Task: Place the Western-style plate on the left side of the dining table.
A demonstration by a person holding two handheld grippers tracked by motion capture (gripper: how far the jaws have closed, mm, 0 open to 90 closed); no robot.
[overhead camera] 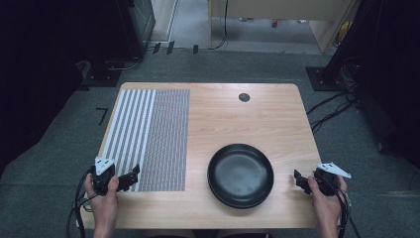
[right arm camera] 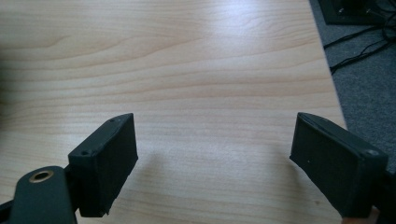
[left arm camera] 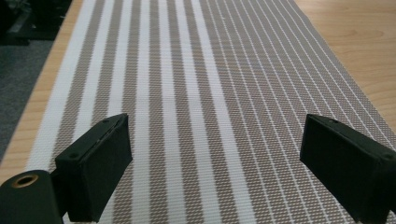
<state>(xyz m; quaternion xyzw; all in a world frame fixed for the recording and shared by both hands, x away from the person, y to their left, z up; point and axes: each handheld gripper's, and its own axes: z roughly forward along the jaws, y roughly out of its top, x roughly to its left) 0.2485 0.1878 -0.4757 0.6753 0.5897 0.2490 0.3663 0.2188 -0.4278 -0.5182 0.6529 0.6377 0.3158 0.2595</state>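
A striped woven placemat [overhead camera: 148,136] lies flat on the left half of the wooden table [overhead camera: 237,116]. A black round plate [overhead camera: 240,174] sits on the table near the front, right of the mat. My left gripper [overhead camera: 132,177] hovers over the mat's near edge, held by a hand, jaws wide apart with nothing between them; its own view looks along the mat [left arm camera: 196,93]. My right gripper [overhead camera: 298,179] is at the table's front right edge, right of the plate, open and empty over bare wood [right arm camera: 187,70].
A small dark round grommet [overhead camera: 244,97] sits in the table near its far edge. Grey carpet [overhead camera: 54,129] surrounds the table, with cables [overhead camera: 332,109] and dark equipment stands at the right and back left.
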